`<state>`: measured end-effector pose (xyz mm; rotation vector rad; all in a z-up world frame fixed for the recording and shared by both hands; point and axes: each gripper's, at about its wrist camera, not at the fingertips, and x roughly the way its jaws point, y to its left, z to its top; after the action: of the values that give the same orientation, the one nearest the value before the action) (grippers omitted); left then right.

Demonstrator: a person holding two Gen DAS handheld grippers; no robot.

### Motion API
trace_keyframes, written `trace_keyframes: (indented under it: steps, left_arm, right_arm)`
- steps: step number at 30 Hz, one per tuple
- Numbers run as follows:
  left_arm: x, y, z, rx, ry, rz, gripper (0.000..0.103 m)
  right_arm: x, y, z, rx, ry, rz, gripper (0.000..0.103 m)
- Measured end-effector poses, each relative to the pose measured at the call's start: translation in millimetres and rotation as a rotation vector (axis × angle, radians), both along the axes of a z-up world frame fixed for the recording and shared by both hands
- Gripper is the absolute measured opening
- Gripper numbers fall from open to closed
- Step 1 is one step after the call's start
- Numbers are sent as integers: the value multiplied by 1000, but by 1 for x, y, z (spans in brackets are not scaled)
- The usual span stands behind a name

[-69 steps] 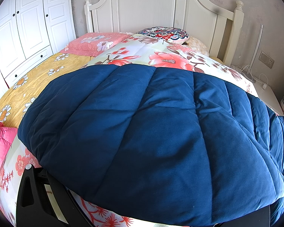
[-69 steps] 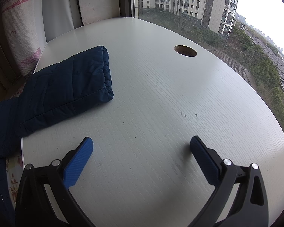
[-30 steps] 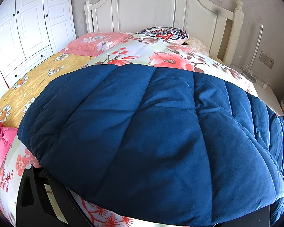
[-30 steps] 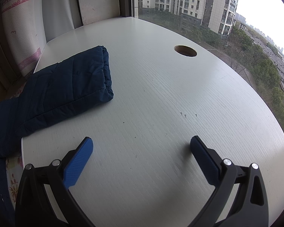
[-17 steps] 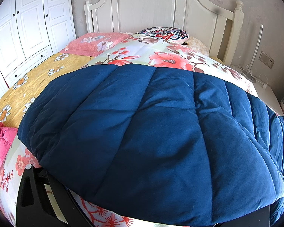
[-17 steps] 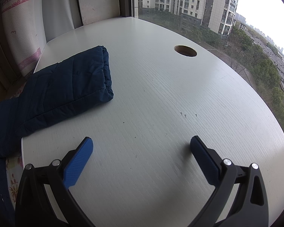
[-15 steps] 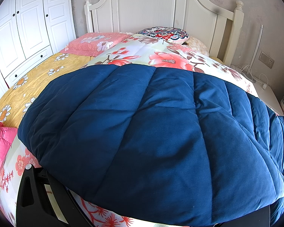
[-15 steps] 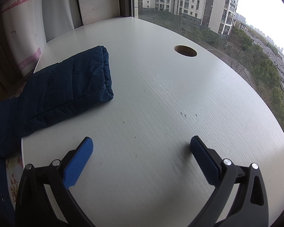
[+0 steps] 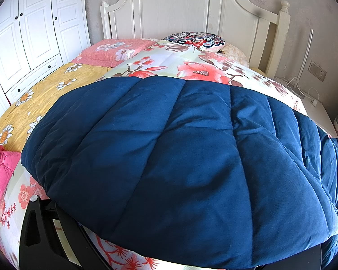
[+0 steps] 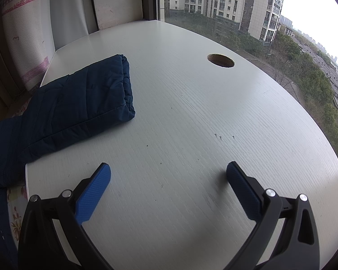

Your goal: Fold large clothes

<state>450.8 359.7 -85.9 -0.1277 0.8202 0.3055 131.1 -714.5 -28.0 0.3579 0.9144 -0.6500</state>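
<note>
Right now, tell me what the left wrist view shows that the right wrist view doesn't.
Only the left wrist view shows the bed with its white headboard, floral bedding and white wardrobe. Only the right wrist view shows the white desk, its round hole, the window and the open right gripper. Both show the navy quilted coat, whose sleeve lies on the desk.

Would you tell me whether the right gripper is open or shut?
Open: the right gripper has both blue pads wide apart over the white desk, holding nothing.
</note>
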Motion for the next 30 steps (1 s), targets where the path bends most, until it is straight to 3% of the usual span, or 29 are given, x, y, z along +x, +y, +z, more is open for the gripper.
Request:
trace_keyframes:
  steps: [21, 27, 30]
  left_arm:
    - [0, 0, 0, 0, 0, 0, 99]
    - [3, 0, 0, -2, 4, -4, 99]
    - [-3, 3, 4, -46, -2, -9, 99]
  right_arm:
    - [0, 0, 0, -1, 1, -1, 101]
    - [6, -5, -1, 4, -3, -45, 101]
    - [8, -4, 0, 33, 22, -88, 101]
